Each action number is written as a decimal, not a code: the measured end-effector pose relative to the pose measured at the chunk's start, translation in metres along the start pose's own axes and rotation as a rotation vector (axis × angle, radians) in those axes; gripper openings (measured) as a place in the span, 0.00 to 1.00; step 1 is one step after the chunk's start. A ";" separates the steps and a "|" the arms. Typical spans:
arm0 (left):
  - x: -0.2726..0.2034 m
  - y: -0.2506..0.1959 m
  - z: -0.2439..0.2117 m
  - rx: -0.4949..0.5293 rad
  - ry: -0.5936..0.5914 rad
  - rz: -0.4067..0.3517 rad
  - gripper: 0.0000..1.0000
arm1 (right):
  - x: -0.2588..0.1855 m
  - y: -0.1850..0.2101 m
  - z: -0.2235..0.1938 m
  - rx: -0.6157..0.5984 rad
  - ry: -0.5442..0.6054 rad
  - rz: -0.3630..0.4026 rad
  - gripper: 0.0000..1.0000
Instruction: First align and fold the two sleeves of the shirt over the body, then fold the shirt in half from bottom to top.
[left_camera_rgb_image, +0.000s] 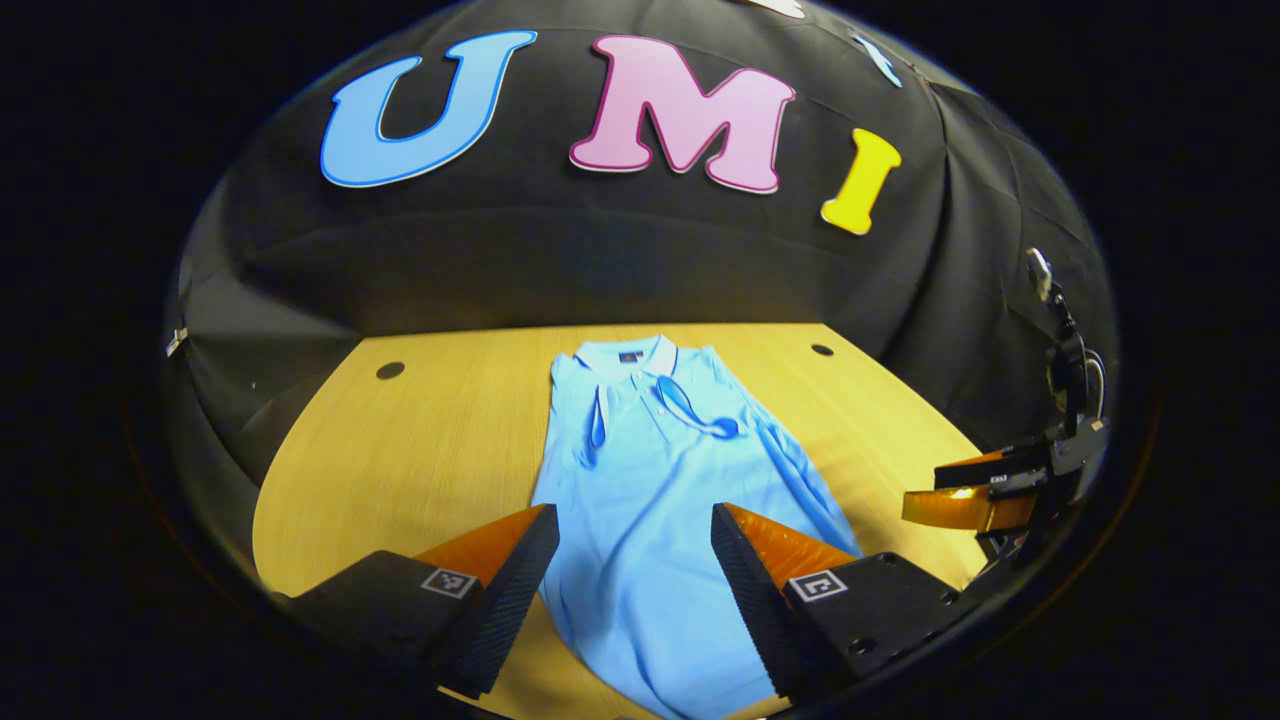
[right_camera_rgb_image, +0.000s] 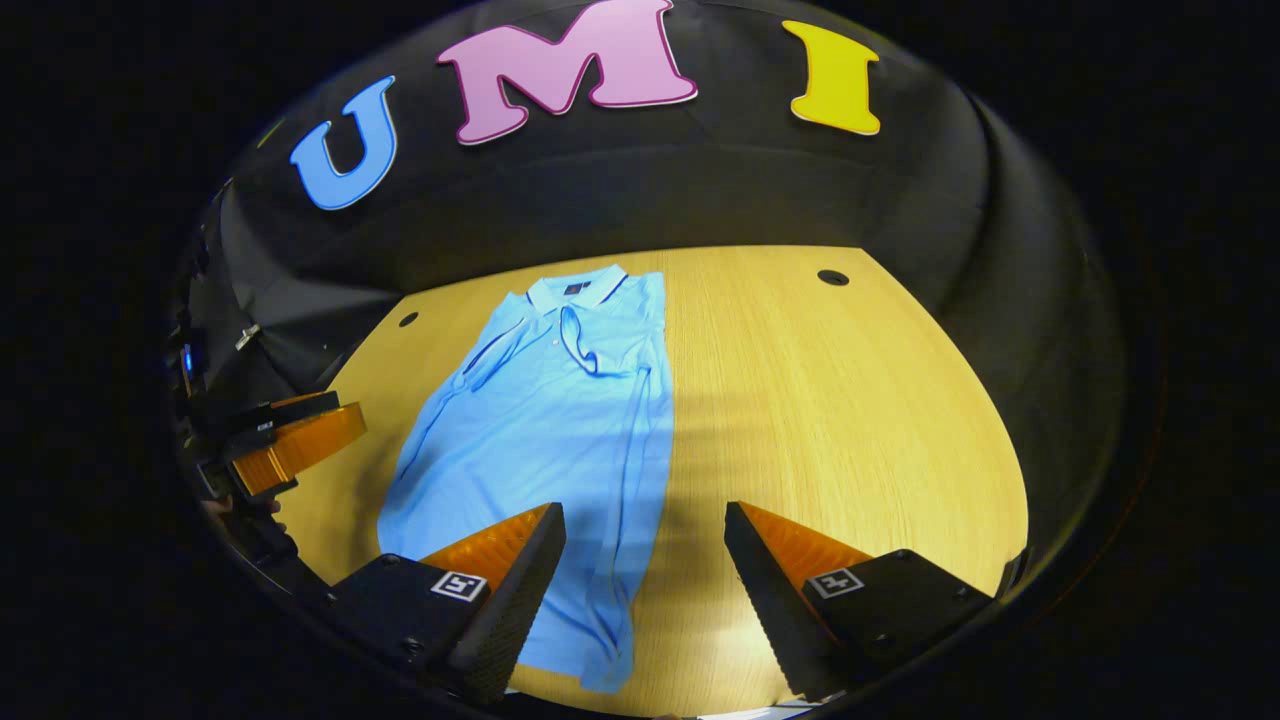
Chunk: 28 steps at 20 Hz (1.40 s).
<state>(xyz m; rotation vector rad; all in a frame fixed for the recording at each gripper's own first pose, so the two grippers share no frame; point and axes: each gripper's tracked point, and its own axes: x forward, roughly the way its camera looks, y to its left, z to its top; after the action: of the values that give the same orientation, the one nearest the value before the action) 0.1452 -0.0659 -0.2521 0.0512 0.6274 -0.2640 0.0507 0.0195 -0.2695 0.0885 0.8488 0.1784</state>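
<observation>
Light-blue shirt (left_camera_rgb_image: 660, 500) lies flat on the wooden tabletop (right_camera_rgb_image: 840, 400), collar toward the booth wall, both sleeves folded in over its body. Left claw (left_camera_rgb_image: 632, 560) and right claw (right_camera_rgb_image: 645, 560) hang above its lower part, fingers spread apart, gripping nothing.

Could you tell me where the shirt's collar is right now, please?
The collar is at the far end of the shirt, toward the booth wall; in the right gripper view it lies left of centre on the wooden table.
</observation>
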 end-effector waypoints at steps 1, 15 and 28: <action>-0.009 -0.002 -0.018 0.026 0.021 0.001 0.97 | -0.003 0.004 -0.014 -0.004 0.021 0.003 1.00; -0.050 -0.028 -0.176 0.048 0.265 0.041 0.96 | -0.017 0.024 -0.143 -0.009 0.193 -0.005 1.00; -0.037 -0.047 -0.181 0.023 0.276 0.028 0.11 | -0.006 0.032 -0.148 -0.091 0.219 0.002 0.10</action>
<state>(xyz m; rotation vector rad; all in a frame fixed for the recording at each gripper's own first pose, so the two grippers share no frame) 0.0004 -0.0800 -0.3750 0.1194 0.8970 -0.2388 -0.0690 0.0510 -0.3576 -0.0155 1.0576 0.2314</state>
